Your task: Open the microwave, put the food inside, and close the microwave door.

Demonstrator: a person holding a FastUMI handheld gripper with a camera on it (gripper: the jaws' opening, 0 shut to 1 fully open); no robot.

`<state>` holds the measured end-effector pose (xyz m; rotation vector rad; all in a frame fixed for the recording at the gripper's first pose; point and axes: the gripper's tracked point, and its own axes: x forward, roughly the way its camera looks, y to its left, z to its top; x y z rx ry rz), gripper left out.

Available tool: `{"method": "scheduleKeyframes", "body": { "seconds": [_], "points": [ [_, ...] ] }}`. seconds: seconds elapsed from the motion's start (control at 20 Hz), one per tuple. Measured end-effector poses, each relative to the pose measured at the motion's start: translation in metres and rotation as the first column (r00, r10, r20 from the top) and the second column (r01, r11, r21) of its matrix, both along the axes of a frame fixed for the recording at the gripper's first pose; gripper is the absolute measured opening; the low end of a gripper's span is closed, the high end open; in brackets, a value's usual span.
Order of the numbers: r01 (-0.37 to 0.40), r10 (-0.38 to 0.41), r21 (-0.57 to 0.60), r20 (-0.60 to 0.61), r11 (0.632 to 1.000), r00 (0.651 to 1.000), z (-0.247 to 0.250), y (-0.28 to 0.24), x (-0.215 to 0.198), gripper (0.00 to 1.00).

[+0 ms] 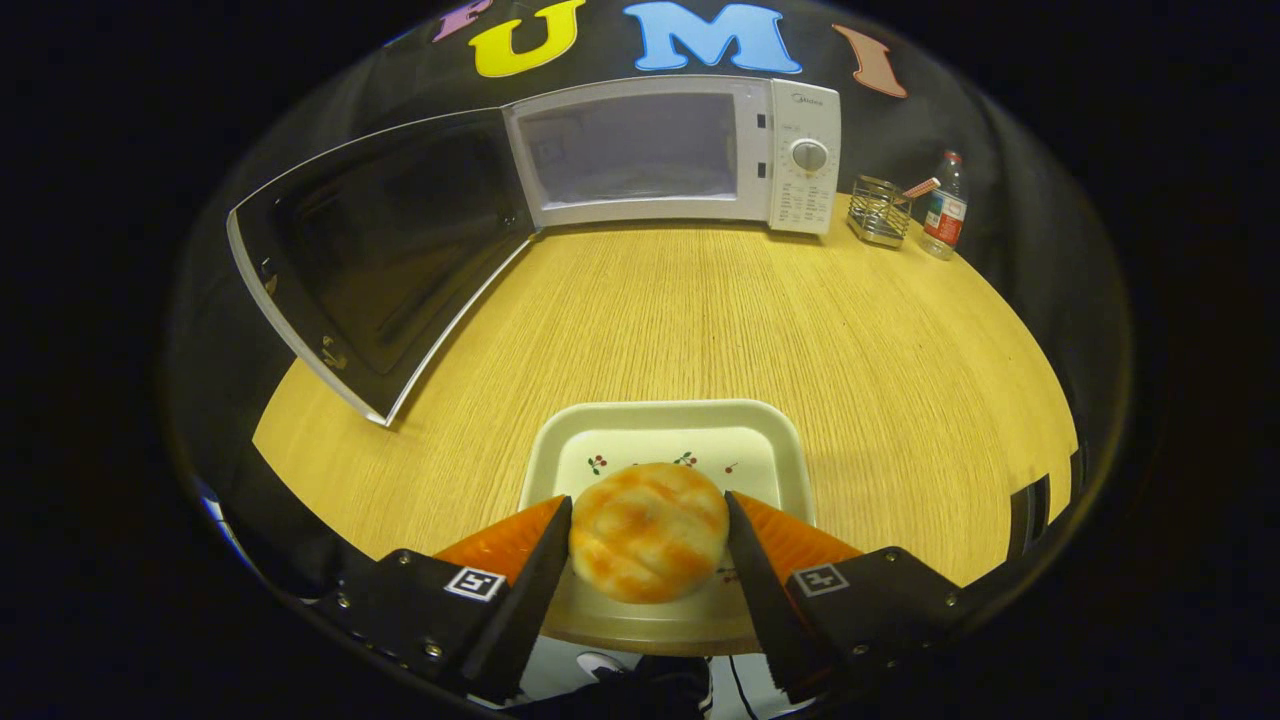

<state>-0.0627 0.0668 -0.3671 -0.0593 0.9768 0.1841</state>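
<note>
The wooden table (700,320) stretches out ahead of the gripper, and at its far edge stands the microwave (660,150), its door (370,260) already swung wide open, well beyond the fingers and off to their left. The cavity looks bare. Far beyond on the right sit a small wire basket (880,210) and a plastic bottle (945,205), both well clear of the path.

Just ahead of the fingers, and partly under them, lies a pale tray (660,425) with a little cherry pattern. On it rests the bun (648,545) — round, golden, toasted in patches — sitting between the two fingers of the gripper (648,535). The fingers stand at its two sides, closed in to about its width; whether both press on it firmly I cannot tell.

The risk, as I judge it, lies in the grip: a soft, domed bun may squash or slide out on the way — and the open door's edge could catch a carry that drifts left.
</note>
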Motion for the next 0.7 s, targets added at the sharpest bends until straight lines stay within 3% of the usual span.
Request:
{"method": "scheduleKeyframes", "body": {
  "seconds": [0.05, 0.35, 0.7],
  "points": [
    [-0.009, 0.009, -0.004, 0.002, 1.0, 1.0, -0.001, 0.0, 0.0, 0.85],
    [-0.018, 0.015, 0.048, 0.073, 0.999, 0.997, 0.024, 0.005, 0.018, 0.85],
    [-0.034, -0.006, 0.168, 0.228, 0.985, 0.974, 0.084, 0.022, 0.07, 0.85]
  ]
}}
